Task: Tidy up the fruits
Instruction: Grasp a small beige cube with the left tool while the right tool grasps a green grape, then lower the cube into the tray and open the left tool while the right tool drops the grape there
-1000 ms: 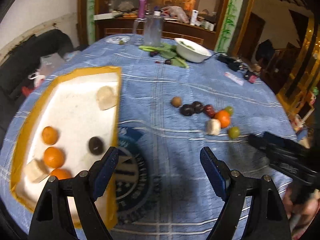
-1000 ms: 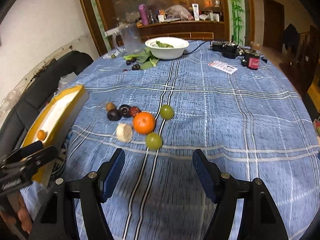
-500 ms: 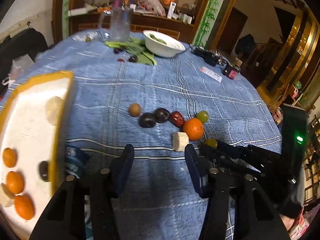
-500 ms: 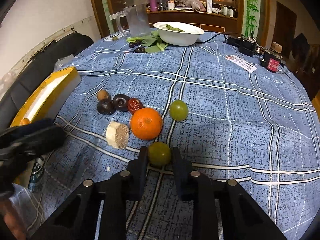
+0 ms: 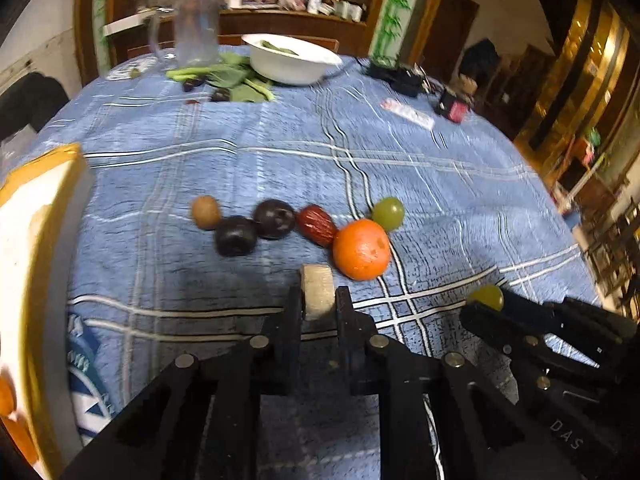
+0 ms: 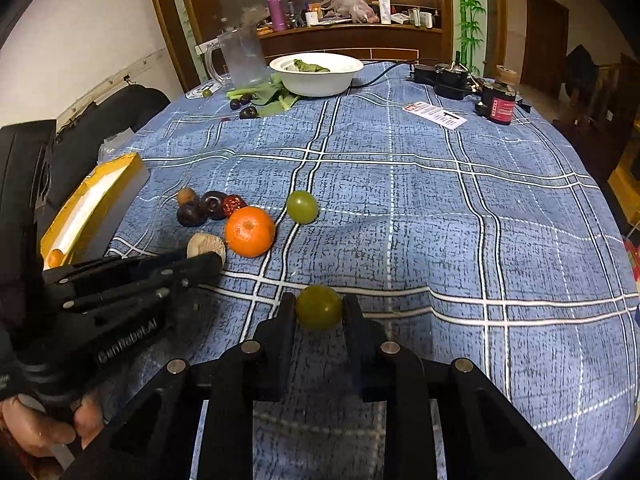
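Observation:
A pale round fruit slice [image 5: 317, 288] sits on the blue checked cloth, and my left gripper [image 5: 318, 308] is shut on it. My right gripper [image 6: 319, 312] is shut on a green grape [image 6: 319, 307] just above the cloth. In the left wrist view that grape [image 5: 486, 296] shows at the right gripper's tips. Beyond lie an orange [image 5: 361, 249], a second green grape [image 5: 387, 213], a red date [image 5: 317, 225], two dark plums [image 5: 235, 235] and a small brown fruit [image 5: 205, 211]. The yellow-rimmed white tray [image 5: 24, 208] at the left holds small oranges.
At the table's far side stand a white bowl [image 5: 294, 60], a clear jug [image 5: 196, 36] and green leaves with dark fruits. A cable, black devices [image 6: 448, 76] and a card [image 6: 436, 114] lie at the back right. A hand [image 6: 40, 428] holds the left gripper.
My left gripper moved right from the tray to the fruit cluster and closed on the pale slice. My right gripper closed on the nearest green grape.

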`<state>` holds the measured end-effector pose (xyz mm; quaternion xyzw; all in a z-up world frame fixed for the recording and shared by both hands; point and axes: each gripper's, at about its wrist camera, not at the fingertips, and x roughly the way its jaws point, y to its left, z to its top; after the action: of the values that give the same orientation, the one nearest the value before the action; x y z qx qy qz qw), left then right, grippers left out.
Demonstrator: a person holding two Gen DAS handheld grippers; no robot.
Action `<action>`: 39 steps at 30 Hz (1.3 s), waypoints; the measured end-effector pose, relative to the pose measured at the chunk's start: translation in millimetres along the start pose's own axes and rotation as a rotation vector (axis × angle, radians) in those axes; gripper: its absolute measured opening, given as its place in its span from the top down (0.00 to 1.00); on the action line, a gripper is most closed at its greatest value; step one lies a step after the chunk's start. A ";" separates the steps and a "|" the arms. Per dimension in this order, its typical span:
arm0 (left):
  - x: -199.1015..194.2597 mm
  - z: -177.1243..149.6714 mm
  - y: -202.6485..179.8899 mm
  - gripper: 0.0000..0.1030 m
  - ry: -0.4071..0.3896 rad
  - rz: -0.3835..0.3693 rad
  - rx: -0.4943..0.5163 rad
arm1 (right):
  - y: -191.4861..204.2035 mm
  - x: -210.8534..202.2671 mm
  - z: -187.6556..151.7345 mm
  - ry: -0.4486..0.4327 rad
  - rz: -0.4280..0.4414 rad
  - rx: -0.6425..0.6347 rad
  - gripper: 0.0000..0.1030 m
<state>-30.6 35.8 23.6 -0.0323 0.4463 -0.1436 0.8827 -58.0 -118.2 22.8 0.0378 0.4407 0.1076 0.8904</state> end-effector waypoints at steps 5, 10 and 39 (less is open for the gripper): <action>-47.7 -7.8 22.3 0.85 -0.076 -0.004 -0.075 | 9.4 -10.6 -4.2 -0.010 0.012 -0.014 0.76; -102.6 -27.0 68.4 0.85 -0.146 0.029 -0.197 | 35.0 -23.2 -6.3 -0.023 0.049 -0.040 0.76; -168.1 -105.7 213.0 0.55 -0.200 0.240 -0.512 | 269.7 5.9 -17.4 0.048 0.294 -0.354 0.74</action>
<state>-161.2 294.6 51.8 -0.2150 0.3797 0.0830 0.8960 -111.0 145.4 51.3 -0.0575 0.4256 0.3128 0.8472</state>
